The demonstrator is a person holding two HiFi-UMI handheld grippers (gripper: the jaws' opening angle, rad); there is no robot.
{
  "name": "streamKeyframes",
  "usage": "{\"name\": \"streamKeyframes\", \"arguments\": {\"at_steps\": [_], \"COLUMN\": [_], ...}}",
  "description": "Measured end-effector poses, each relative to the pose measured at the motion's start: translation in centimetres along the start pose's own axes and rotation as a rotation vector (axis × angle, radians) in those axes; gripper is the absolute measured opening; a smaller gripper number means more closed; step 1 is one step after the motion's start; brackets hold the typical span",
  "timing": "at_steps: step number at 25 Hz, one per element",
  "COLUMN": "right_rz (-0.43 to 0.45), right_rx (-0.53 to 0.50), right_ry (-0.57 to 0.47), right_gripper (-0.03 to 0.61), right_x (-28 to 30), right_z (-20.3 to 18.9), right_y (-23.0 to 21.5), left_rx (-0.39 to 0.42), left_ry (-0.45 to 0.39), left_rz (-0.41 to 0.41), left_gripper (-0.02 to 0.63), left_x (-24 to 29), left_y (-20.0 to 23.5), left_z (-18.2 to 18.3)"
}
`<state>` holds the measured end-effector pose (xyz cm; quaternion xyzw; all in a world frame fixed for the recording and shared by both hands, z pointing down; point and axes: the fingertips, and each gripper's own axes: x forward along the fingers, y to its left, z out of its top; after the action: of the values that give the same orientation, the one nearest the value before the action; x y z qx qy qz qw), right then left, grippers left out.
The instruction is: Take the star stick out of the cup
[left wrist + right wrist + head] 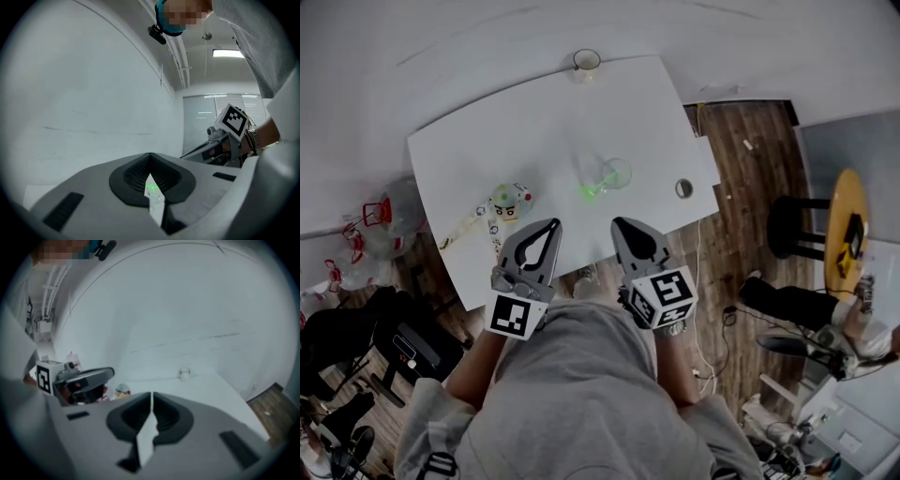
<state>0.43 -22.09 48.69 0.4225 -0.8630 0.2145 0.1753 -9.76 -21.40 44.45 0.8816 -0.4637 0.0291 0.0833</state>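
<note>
1. The white counter [487, 141] fills the middle of the head view. The person stands at its near edge, so everything on it looks to be within reach.
2. The left gripper [554, 225] and right gripper [620, 224] hang side by side over the near edge, both pointing toward the far side. Each has its fingers pressed together with nothing between them. I read this as an approach posture, since no grasp has begun.
3. A doll [508, 203] lies near the left gripper, on its left and clear of the line to the cup.
4. The clear cup [605, 173] sits mid-counter, just beyond the fingertips and between the two grippers. That likely lets one gripper steady it while the other pulls.
5. A mug [586, 61] stands at the far edge, well apart from the work.
6. The star stick [591, 190] glows green at the cup's near-left side and is not yet taken out. The left gripper view shows its glow right behind that gripper's closed tips, so that gripper is aimed at it.
7. A small round thing [684, 188] lies near the right edge, out of the way.
</note>
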Motion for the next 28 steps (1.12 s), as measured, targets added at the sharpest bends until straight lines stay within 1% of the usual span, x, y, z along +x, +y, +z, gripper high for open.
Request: {"name": "streamKeyframes", "arguments": {"at_steps": [8, 12, 13, 14, 23, 28], "right_rz": [-0.004, -0.021, -0.022, -0.022, -0.09, -0.125], "right_rx": [-0.057, -0.092, -0.103, -0.115, -0.235, -0.244], "right_ry": [0.082, 0.122, 0.134, 0.146, 0.23, 0.25], "right_gripper": [0.038, 0.041, 0.07, 0.128, 0.176, 0.176], "right_x": [3.1, 4.6, 5.1, 5.6, 8.6, 9.8], "right_z": [-1.3, -2.1, -2.2, -2.4, -4.1, -4.8], "right_y": [0.4, 0.1, 0.1, 0.2, -0.5, -0.7], "left_rx": [-0.014, -0.023, -0.028, -0.03, 0.061, 0.067], "left_ry": [0.017, 0.018, 0.021, 0.025, 0.025, 0.02], "left_rz": [-0.027, -0.029, -0.03, -0.033, -0.115, -0.136], "left_gripper": [0.03, 0.029, 0.029, 0.029, 0.029, 0.029], "left_x": [0.6, 0.6, 0.5, 0.5, 0.4, 0.3], "left_y": [0.7, 1.2, 1.3, 1.4, 1.5, 1.7], "left_z": [-0.6, -0.6, -0.6, -0.7, -0.7, -0.7]}}
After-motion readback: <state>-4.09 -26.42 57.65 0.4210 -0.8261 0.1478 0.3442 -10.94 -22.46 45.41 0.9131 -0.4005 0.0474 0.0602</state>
